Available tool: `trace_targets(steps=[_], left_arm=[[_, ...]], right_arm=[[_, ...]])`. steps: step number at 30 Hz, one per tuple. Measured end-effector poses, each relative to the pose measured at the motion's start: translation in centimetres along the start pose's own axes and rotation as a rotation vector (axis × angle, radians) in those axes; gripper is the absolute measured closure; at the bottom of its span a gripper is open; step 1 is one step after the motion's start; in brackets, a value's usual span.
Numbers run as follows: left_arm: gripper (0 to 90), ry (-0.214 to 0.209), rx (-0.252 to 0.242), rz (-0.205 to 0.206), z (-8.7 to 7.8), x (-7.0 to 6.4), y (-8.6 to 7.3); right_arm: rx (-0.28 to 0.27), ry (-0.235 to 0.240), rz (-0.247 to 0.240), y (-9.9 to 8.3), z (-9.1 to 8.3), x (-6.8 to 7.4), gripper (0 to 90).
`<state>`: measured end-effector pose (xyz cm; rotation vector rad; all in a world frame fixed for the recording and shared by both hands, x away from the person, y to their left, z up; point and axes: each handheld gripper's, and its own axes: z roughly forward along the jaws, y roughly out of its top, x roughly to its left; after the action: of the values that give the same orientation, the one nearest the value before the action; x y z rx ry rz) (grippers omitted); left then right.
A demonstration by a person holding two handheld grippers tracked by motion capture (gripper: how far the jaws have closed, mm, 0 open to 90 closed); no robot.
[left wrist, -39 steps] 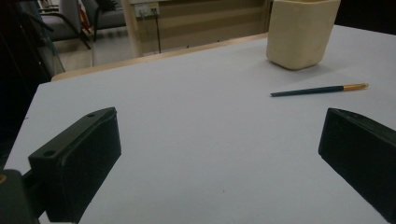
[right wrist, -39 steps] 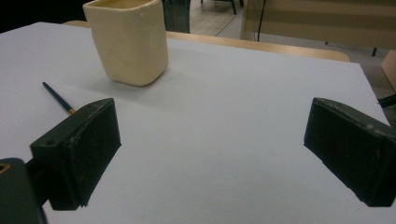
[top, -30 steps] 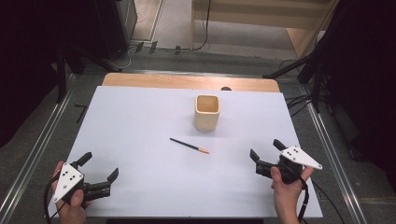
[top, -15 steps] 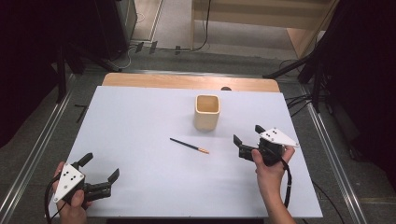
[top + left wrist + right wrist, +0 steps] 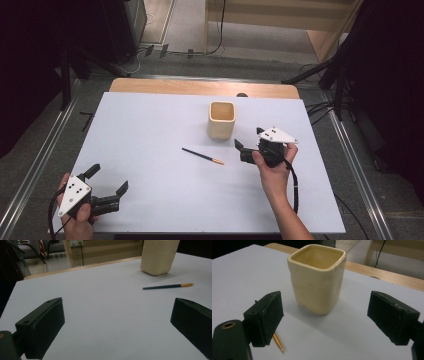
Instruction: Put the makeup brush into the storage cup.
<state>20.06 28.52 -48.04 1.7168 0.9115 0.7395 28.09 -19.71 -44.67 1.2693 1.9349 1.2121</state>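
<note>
Left claw (image 5: 106, 189): one, mine, spread wide, holding nothing, near desk (image 5: 150, 130) corner.
Pencil (image 5: 202, 156): one, mid-desk, flat. Likely light, stiff, thin; I'd pinch mid-shaft.
Cup (image 5: 221, 120): one, upright, just beyond pencil. Looks glazed, probably slippery, breakable; grip across flat sides.
Right claw (image 5: 242, 149): one, wide, empty, facing cup.

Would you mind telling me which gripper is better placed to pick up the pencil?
Right. The right gripper is open beside the pencil and cup; the left gripper, also open, sits at the table's near corner.
</note>
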Motion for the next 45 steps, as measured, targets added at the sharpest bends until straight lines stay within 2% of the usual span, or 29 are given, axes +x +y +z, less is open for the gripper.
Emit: trace_targets(steps=[14,16,22,25,26,27,30,33,35,38,39,41,43,45], left_arm=[[0.0,0.000,0.002,0.004,0.0,0.0,0.0],[0.0,0.001,0.004,0.004,0.0,0.0,0.0],[0.0,0.000,0.002,0.006,0.0,0.0,0.0],[0.0,0.000,0.001,0.005,0.0,0.0,0.0],[0.0,0.000,0.001,0.005,0.0,0.0,0.0],[0.0,0.001,0.003,0.005,0.0,0.0,0.0],[0.0,0.001,0.003,0.006,0.0,0.0,0.0],[0.0,0.000,0.003,0.005,0.0,0.0,0.0],[0.0,0.000,0.004,0.005,0.0,0.0,0.0],[0.0,0.000,0.005,0.006,0.0,0.0,0.0],[0.0,0.000,0.005,0.006,0.0,0.0,0.0],[0.0,-0.001,0.003,0.006,0.0,0.0,0.0],[0.0,-0.001,0.004,0.006,0.1,0.0,0.0],[0.0,-0.001,0.005,0.007,0.1,0.0,0.0]], right_arm=[[0.058,0.042,-0.026,1.0,1.9,0.9,15.1],[0.071,0.057,-0.037,1.3,2.2,1.1,18.2],[0.098,0.076,-0.066,1.8,2.7,1.4,20.0],[0.134,0.096,-0.105,2.1,3.2,1.8,25.0],[0.134,0.096,-0.105,2.1,3.2,1.8,25.0],[0.158,0.123,-0.119,2.2,3.5,2.0,27.7],[0.197,0.154,-0.148,2.3,4.1,2.4,31.0],[0.239,0.155,-0.176,2.3,4.7,2.9,34.0],[0.272,0.171,-0.183,2.3,5.1,3.2,38.8],[0.305,0.219,-0.182,2.4,5.6,3.4,50.0],[0.305,0.219,-0.182,2.4,5.6,3.4,50.0],[0.353,0.254,-0.212,2.5,6.0,3.7,55.7],[0.368,0.258,-0.227,2.5,6.2,3.8,57.5],[0.397,0.254,-0.269,2.6,6.4,4.1,61.1]])
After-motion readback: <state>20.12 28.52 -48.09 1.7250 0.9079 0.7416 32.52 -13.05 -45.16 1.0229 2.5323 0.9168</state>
